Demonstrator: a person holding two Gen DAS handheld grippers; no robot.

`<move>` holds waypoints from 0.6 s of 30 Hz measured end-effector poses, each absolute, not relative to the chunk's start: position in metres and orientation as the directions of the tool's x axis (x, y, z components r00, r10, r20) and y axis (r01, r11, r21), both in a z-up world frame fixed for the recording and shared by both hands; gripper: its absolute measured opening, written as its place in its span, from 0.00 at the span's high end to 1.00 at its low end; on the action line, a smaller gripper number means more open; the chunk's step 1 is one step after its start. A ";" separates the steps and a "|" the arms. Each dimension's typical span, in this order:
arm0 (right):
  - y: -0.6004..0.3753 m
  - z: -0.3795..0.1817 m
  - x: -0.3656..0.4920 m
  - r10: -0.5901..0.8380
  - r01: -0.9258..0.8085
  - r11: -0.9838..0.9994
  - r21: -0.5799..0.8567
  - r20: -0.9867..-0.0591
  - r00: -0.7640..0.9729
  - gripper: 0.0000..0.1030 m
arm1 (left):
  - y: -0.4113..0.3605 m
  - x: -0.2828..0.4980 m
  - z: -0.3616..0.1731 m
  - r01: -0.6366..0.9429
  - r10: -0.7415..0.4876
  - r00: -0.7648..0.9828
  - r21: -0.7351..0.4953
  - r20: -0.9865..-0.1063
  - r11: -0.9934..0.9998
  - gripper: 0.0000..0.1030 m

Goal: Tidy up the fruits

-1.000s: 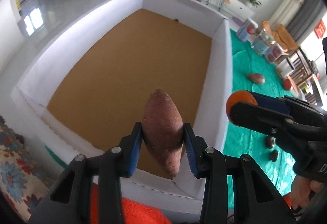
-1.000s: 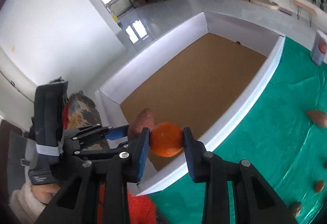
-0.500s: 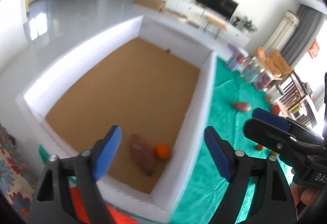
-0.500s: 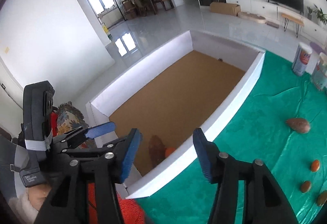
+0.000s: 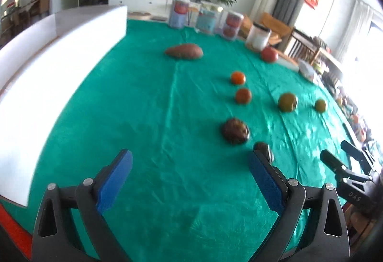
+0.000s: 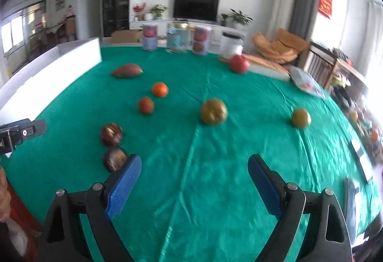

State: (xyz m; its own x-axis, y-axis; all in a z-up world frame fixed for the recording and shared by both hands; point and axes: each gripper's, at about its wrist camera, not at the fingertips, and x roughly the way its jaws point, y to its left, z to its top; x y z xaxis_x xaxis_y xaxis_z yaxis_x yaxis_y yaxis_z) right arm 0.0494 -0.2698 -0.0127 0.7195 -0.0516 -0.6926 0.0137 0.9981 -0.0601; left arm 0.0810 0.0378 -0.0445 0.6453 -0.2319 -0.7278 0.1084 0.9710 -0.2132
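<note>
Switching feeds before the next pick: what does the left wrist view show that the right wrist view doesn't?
Only the left wrist view: the long side wall of the white box, running close along its left edge, and the right tongs' black body at far right.

Only the right wrist view: a cardboard carton on the floor, and the left tongs' tip at far left.

Both: the green cloth, sweet potato, two orange fruits, two greenish tomatoes, two dark round fruits, a red tomato. Each view's own tongs are open and empty.
</note>
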 end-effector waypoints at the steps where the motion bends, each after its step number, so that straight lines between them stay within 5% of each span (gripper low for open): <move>1: -0.280 -0.023 0.044 -0.055 0.047 0.998 -0.031 -0.702 0.710 0.12 | 0.030 0.076 -0.053 0.119 -0.227 0.636 -0.196 -0.738 0.973 0.05; 18: -0.296 -0.065 0.053 -0.096 0.136 0.991 -0.009 -0.750 0.654 0.12 | 0.028 0.071 -0.085 0.086 -0.091 0.620 -0.048 -0.779 0.995 0.05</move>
